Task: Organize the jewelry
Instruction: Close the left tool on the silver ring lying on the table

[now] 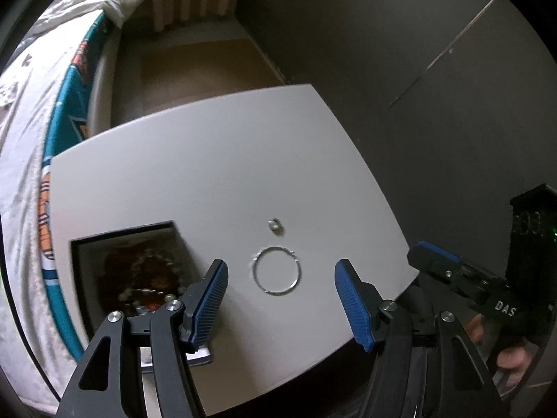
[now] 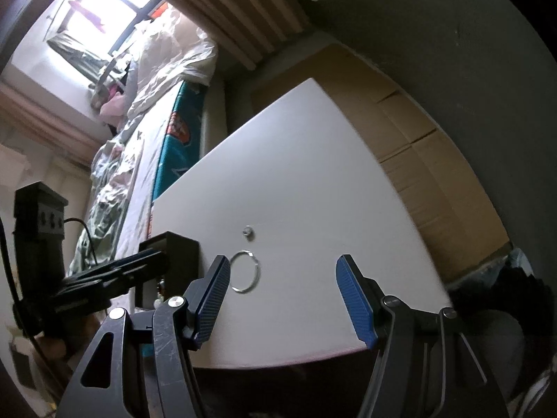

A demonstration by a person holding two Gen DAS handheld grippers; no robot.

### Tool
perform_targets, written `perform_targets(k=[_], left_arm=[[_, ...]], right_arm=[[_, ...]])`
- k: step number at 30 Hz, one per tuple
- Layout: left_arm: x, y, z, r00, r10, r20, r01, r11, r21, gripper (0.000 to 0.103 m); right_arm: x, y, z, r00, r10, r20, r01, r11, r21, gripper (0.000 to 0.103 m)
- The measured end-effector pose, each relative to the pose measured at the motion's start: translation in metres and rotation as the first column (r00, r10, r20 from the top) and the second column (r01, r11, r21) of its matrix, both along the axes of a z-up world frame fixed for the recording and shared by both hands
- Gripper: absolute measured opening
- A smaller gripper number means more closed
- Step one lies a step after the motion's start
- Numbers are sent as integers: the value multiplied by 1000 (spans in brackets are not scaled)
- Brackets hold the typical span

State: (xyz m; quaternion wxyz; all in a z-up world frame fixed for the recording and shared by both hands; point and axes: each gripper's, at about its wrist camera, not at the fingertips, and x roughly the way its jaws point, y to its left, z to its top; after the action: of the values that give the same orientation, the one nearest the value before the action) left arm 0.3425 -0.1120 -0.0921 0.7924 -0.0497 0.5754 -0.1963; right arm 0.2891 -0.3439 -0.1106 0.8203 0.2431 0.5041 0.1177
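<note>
A thin silver bangle [image 1: 276, 271] lies flat on the white table [image 1: 209, 174], with a small silver ring [image 1: 275, 224] just beyond it. An open dark jewelry box [image 1: 135, 271] with beaded pieces inside sits at the table's left. My left gripper [image 1: 281, 299] is open and empty, above the bangle's near side. My right gripper [image 2: 282, 301] is open and empty, with the bangle [image 2: 245, 276] by its left finger and the ring [image 2: 248, 232] farther off. The box [image 2: 170, 264] shows at its left. The right gripper also shows in the left wrist view [image 1: 452, 271].
A bed with white sheets and a teal mattress edge [image 1: 66, 111] runs along the table's left. Cardboard boxes [image 2: 435, 174] lie on the floor beyond the table's right. A dark wall [image 1: 417, 52] stands behind.
</note>
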Motion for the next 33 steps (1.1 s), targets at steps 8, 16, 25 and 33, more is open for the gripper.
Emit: perform_targets(k=[8, 16, 25, 33], left_arm=[[11, -27, -22, 999, 1, -51, 1, 999, 41, 55], [20, -49, -47, 997, 23, -69, -12, 987, 158, 31], [26, -60, -66, 994, 61, -86, -41, 975, 219, 18], [28, -74, -80, 997, 44, -69, -18, 941, 339, 18]], right_arm=[[-10, -29, -9, 998, -62, -16, 63, 998, 4, 64], [-17, -42, -15, 995, -95, -27, 95, 995, -2, 64], [-23, -48, -13, 994, -105, -22, 105, 994, -5, 64], [-25, -52, -14, 993, -113, -30, 113, 994, -5, 64]])
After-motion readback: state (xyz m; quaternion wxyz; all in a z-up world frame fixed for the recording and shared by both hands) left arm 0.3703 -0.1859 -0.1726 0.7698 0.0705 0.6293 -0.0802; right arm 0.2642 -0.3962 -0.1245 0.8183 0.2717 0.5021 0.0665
